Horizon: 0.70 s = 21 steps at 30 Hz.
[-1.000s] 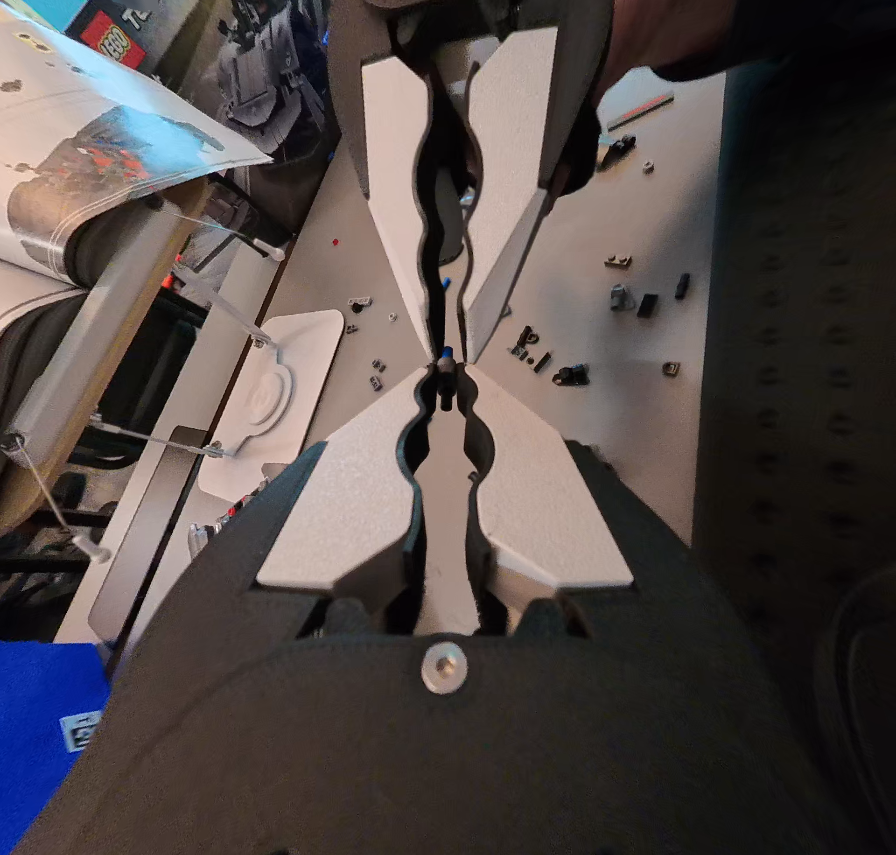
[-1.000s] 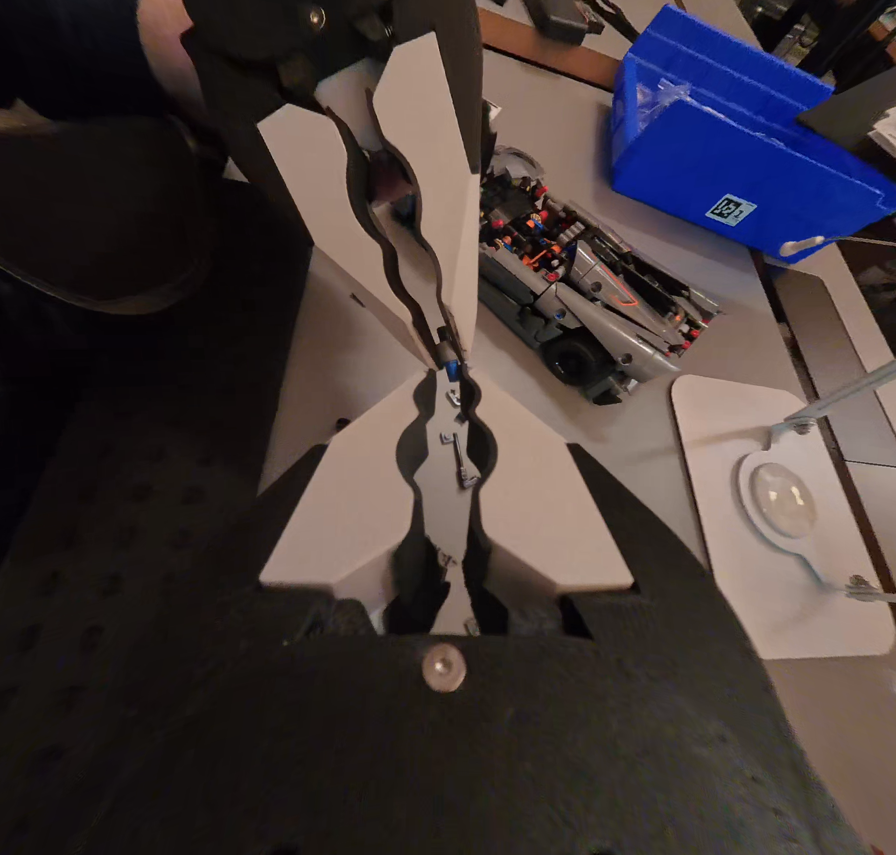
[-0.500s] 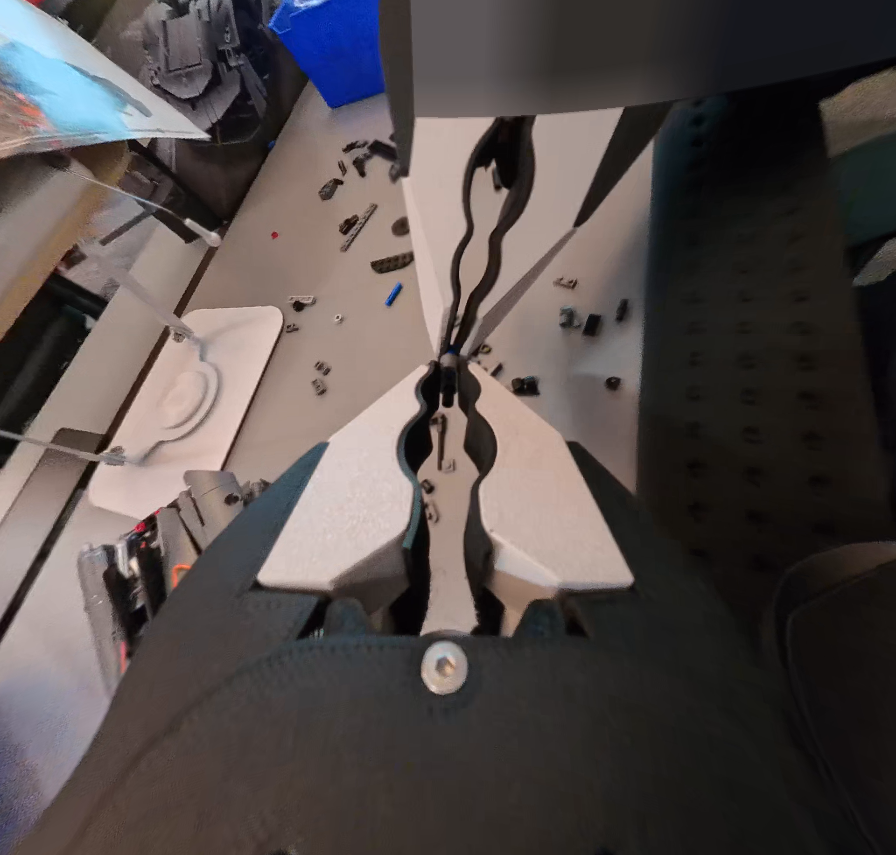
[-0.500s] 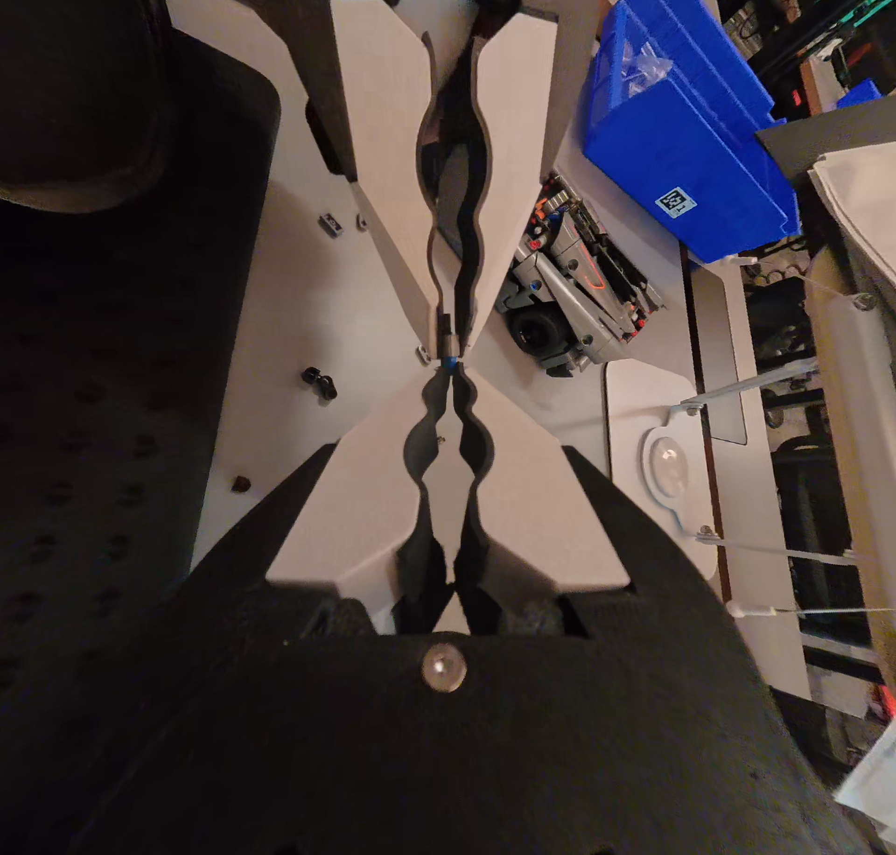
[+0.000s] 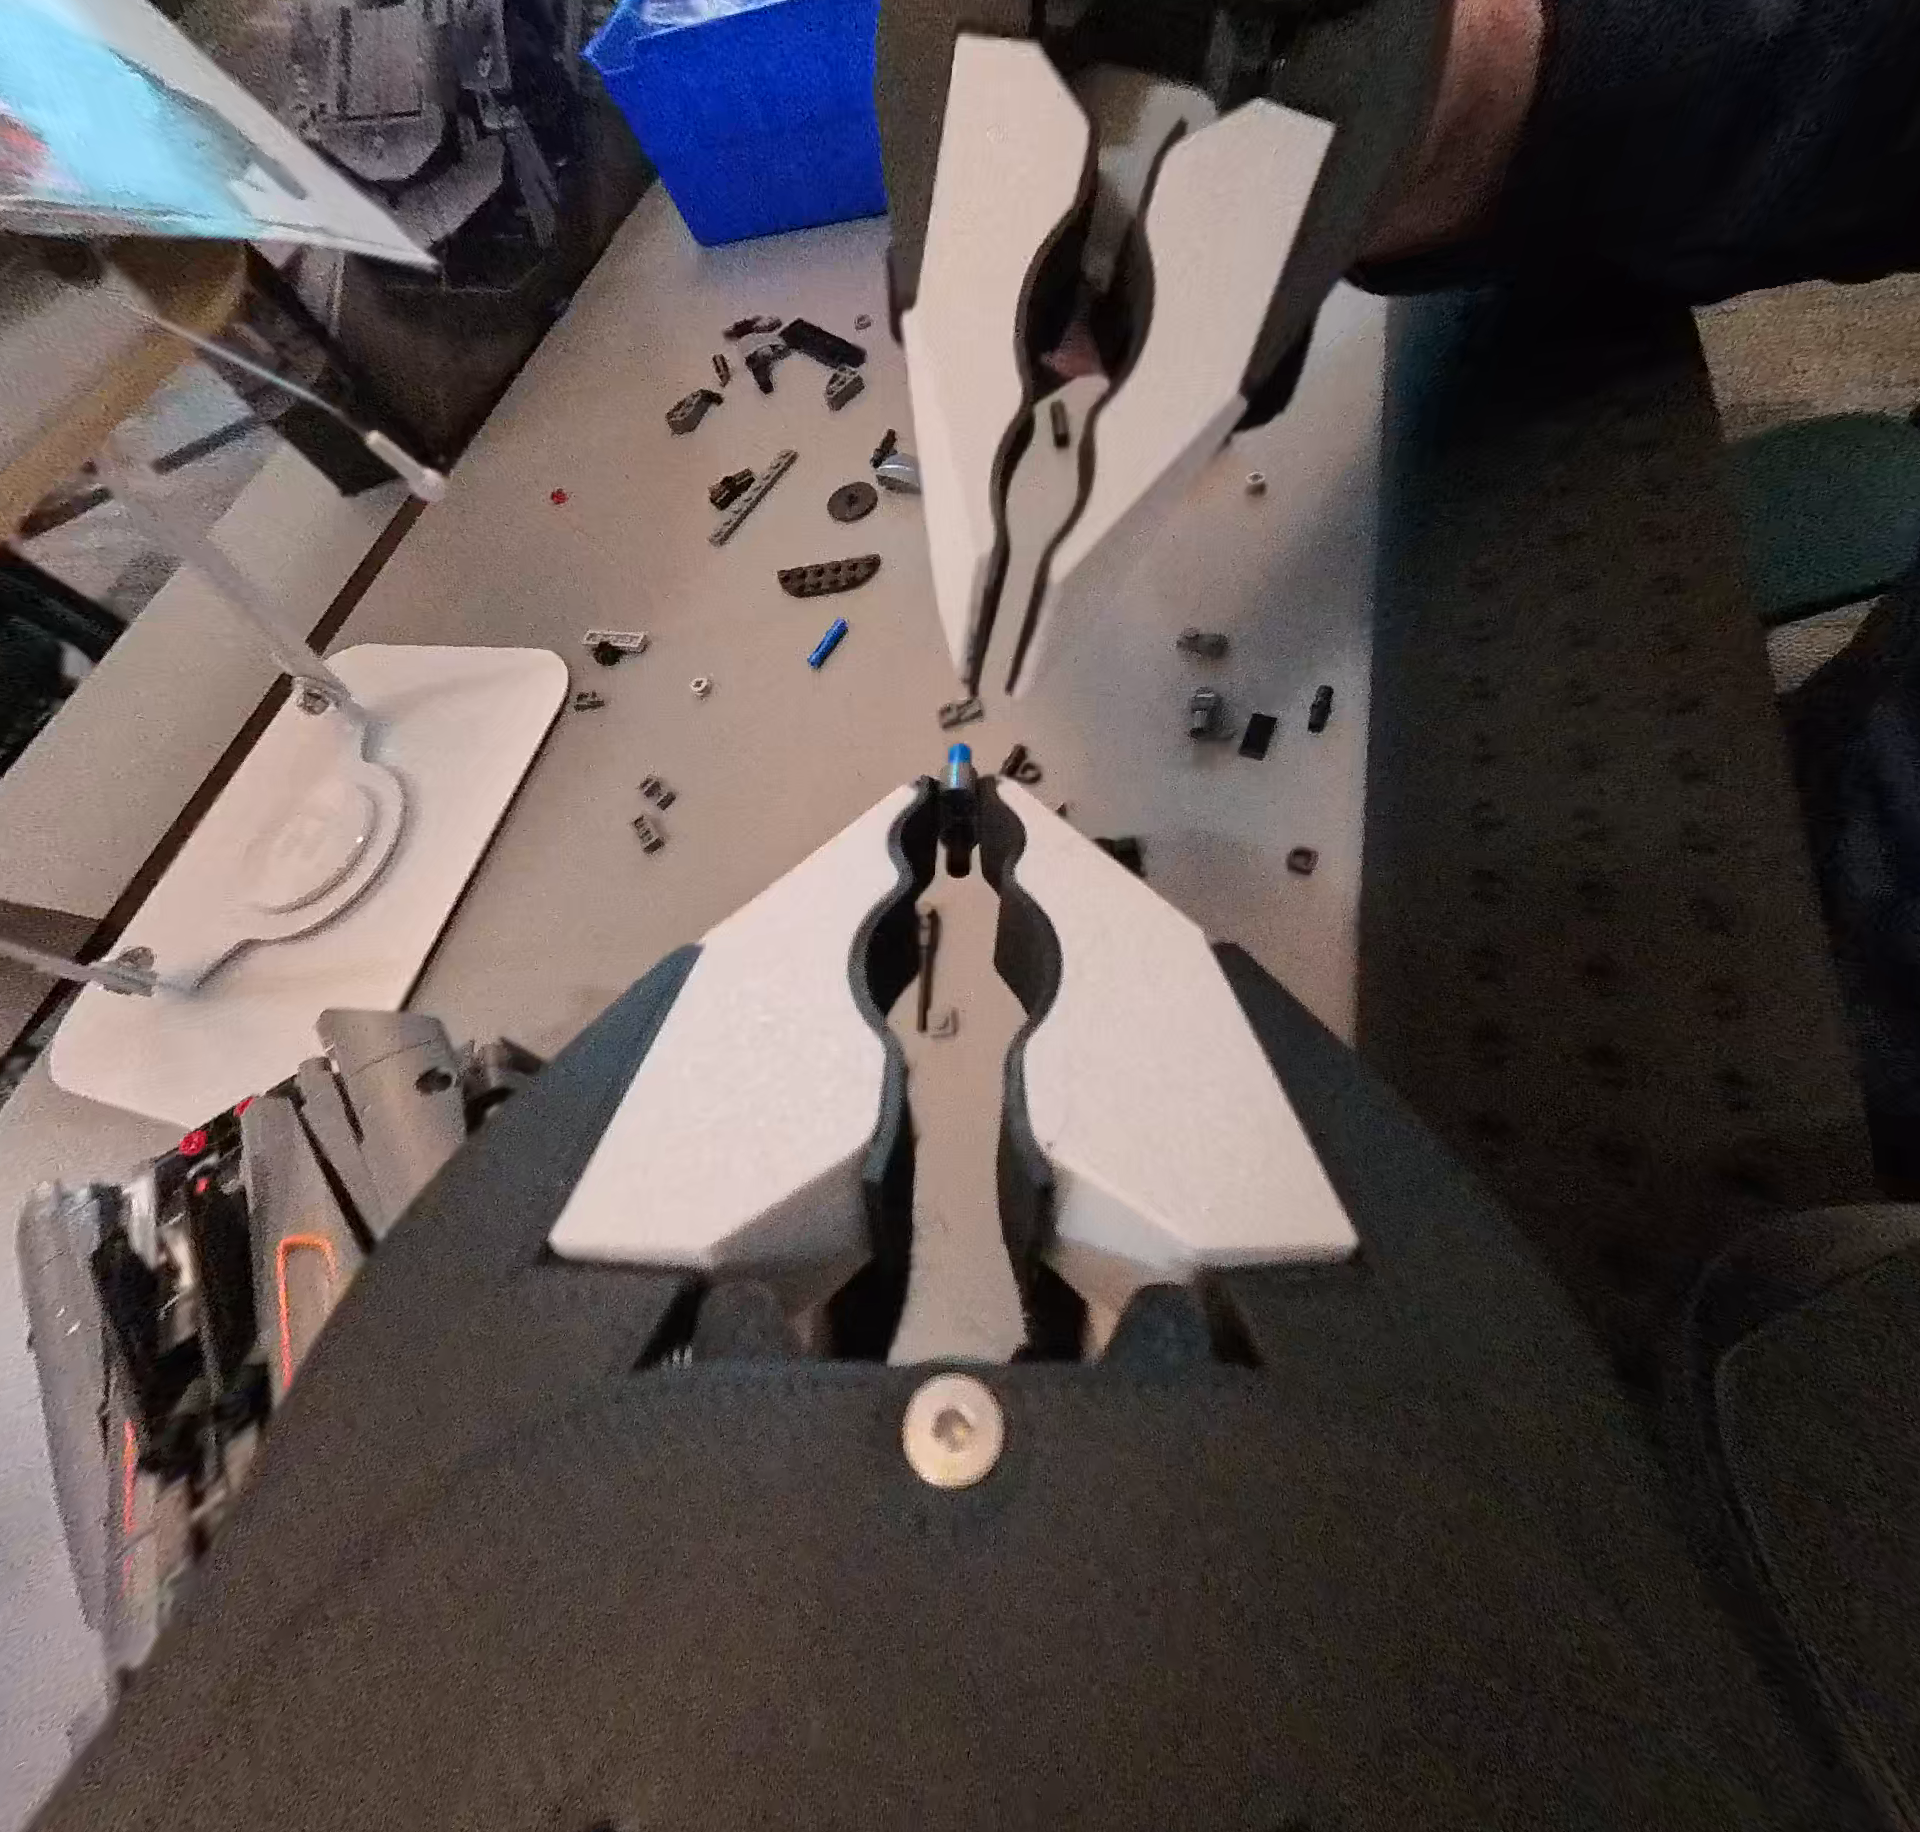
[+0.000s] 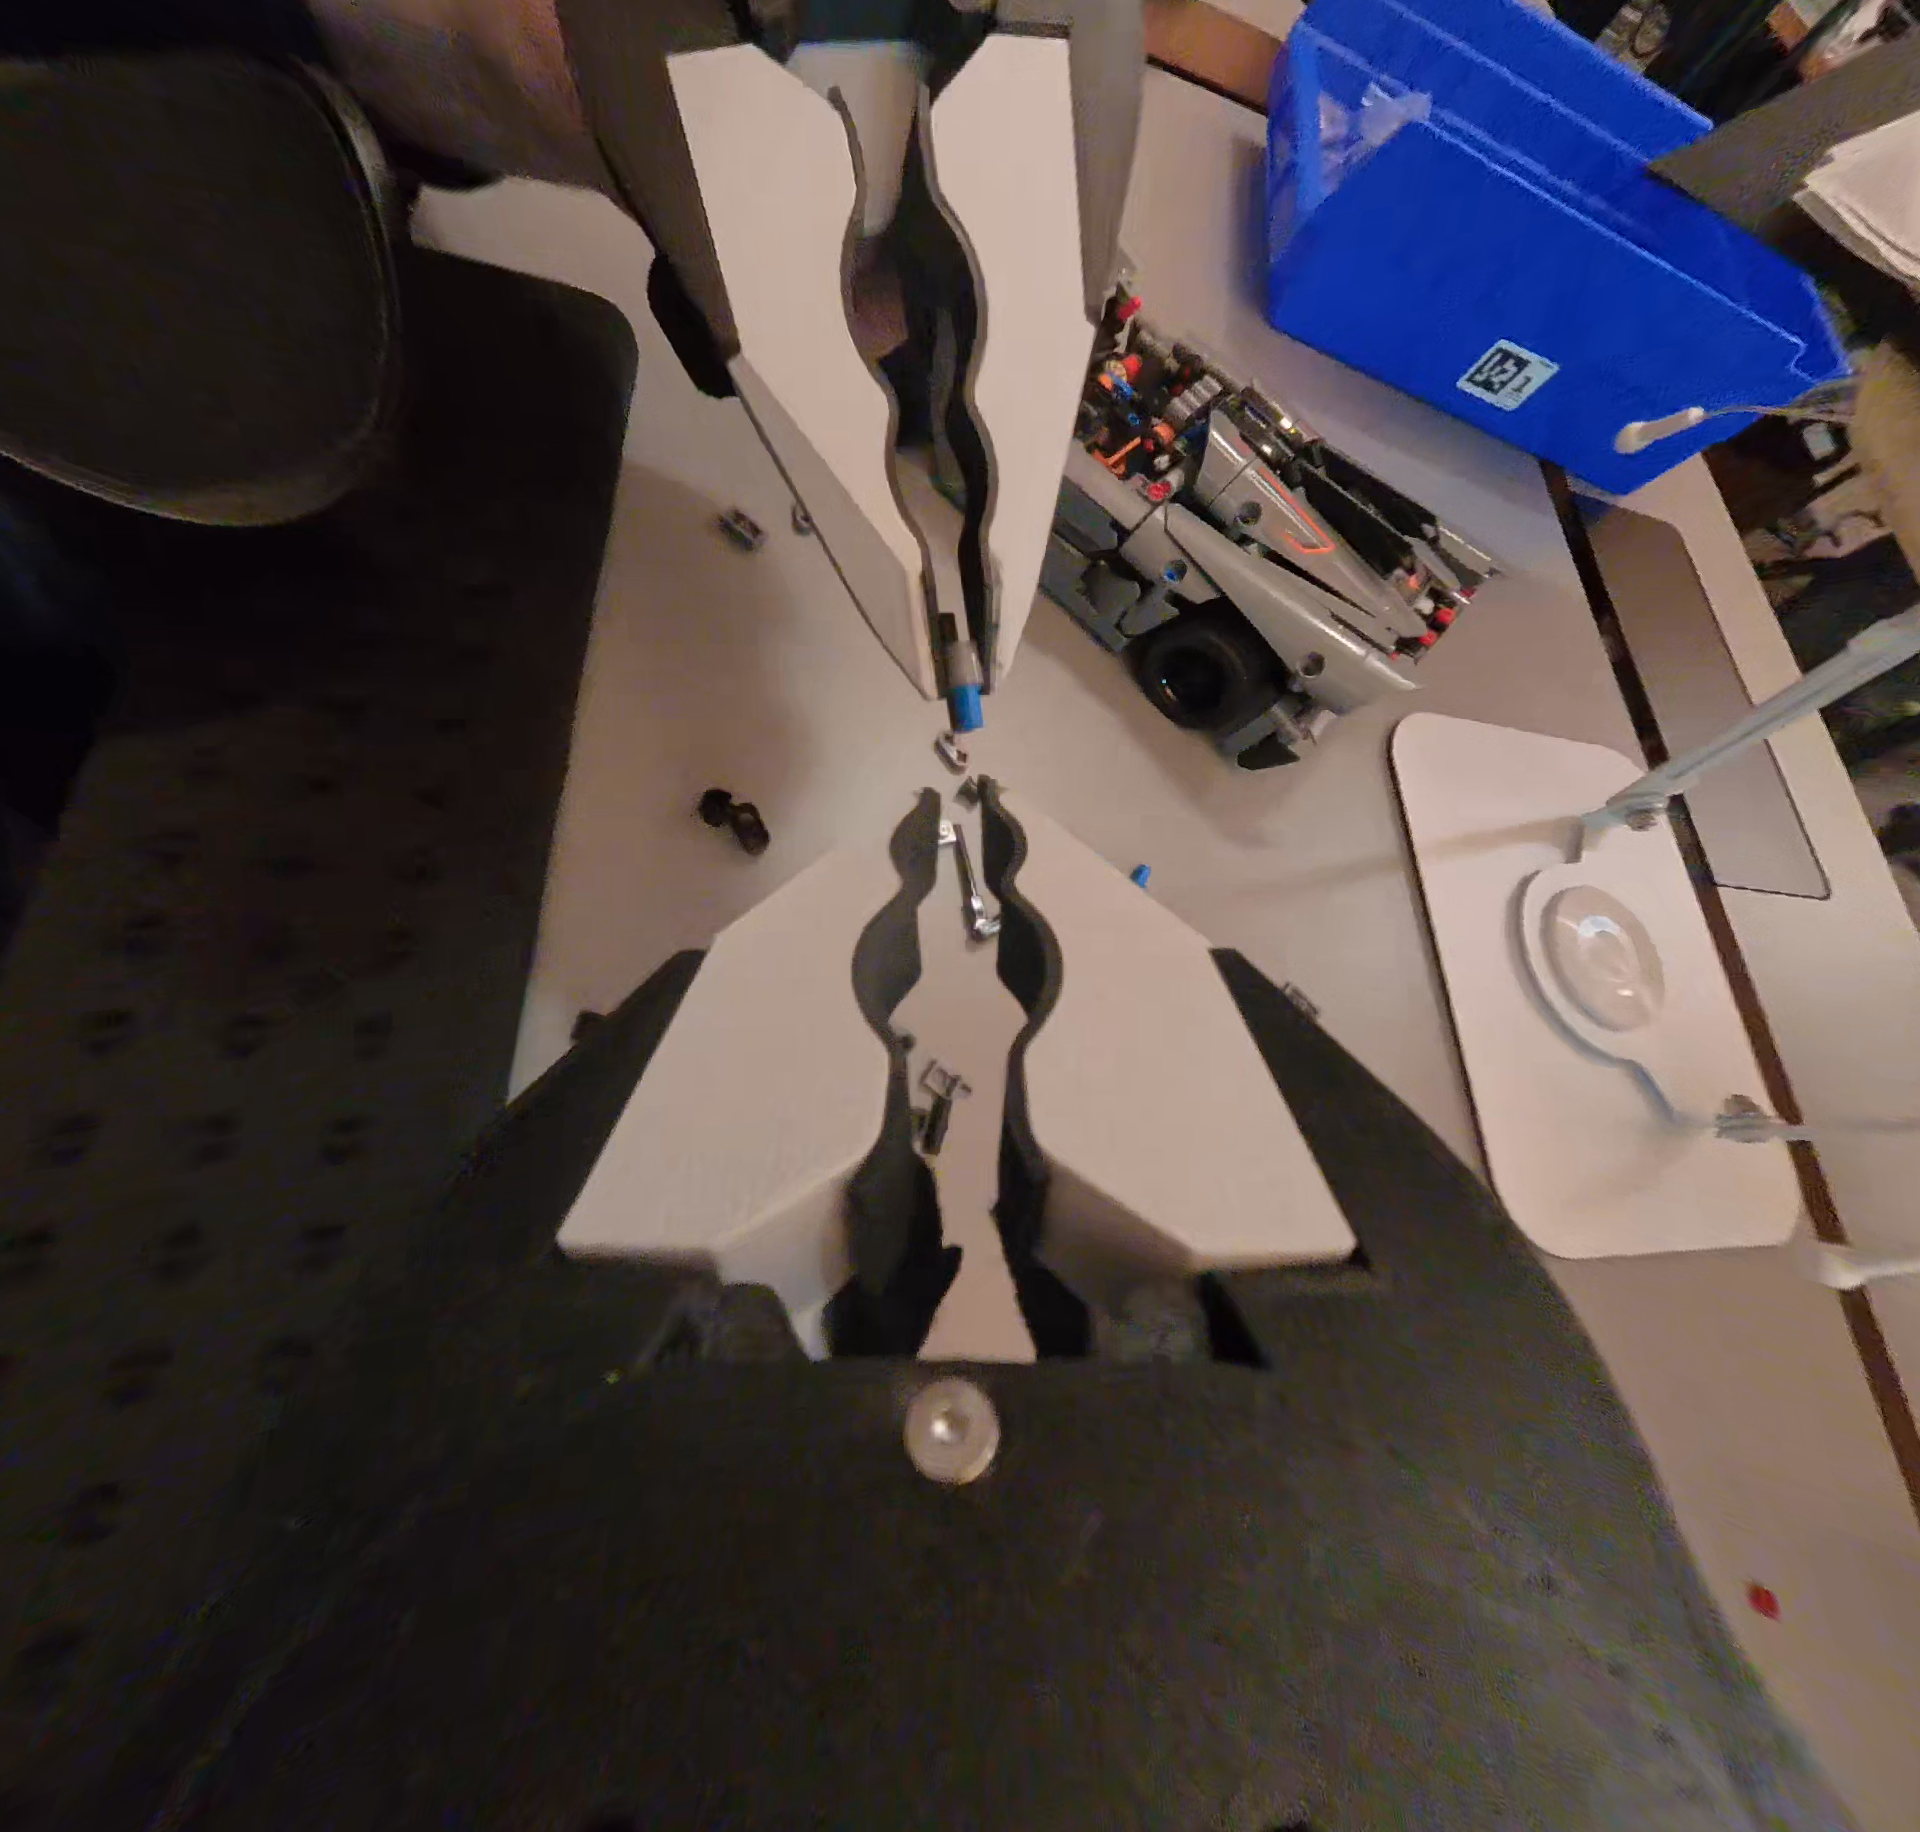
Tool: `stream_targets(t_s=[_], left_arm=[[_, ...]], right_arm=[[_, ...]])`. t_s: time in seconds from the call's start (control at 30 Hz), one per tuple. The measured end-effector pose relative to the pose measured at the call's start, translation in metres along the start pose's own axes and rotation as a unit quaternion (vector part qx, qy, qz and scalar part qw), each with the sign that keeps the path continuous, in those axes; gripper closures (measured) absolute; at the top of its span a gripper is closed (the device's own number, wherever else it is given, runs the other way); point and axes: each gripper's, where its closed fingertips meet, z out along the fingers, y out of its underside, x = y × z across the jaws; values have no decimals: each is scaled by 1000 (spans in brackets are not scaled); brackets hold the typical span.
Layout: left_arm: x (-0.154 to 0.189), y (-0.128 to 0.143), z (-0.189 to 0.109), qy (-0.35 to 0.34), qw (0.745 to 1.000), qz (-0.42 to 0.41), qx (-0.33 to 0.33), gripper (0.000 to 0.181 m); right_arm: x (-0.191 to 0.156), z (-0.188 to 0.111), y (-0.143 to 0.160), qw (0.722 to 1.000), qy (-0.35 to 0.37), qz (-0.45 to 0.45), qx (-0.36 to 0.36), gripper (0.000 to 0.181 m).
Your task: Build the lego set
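Jaws of the left gripper (image 5: 956, 783) are pinched on a small pin (image 5: 957, 766), dark at the held end and blue at the free tip, which sticks out past the fingertips above the worktop (image 5: 499, 577). Facing it tip to tip but apart, the right gripper (image 6: 952, 795) stands with its jaws narrowly parted and nothing between them.

The grip covers only the pin's dark end, so a sideways knock from the other tips could twist it loose, and it would drop among the scattered loose pieces (image 5: 828, 577), where a part this small is easily lost. A skewed pin would also jam instead of seating in the part-built car (image 6: 1247, 535).

How deep the pin sits between the pads cannot be told. The car is cut off at the left view's edge, its target hole unseen, and the blue bin (image 6: 1507, 255) shows only partly.
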Motion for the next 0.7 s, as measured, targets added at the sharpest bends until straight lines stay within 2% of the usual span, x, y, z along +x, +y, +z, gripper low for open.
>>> stream_targets(t_s=[0.1, 0.2, 0.37, 0.47, 0.7], left_arm=[[5, -1, 9, 19, 1000, -19, 4, 178], [3, -4, 9, 15, 1000, -26, 8, 178], [5, 1, 13, 12, 1000, -13, -9, 178], [6, 2, 14, 11, 1000, -5, -16, 178], [9, 4, 18, 14, 1000, 1, -24, 177]], right_arm=[[-4, 11, 7, 999, 15, -26, -24, 172], [-2, 9, 4, 999, 31, -40, -18, 181], [1, 11, 8, 998, 43, -39, -33, 181], [1, 12, 11, 998, 41, -28, -40, 174], [-3, 15, 8, 999, 27, -26, -30, 180]])
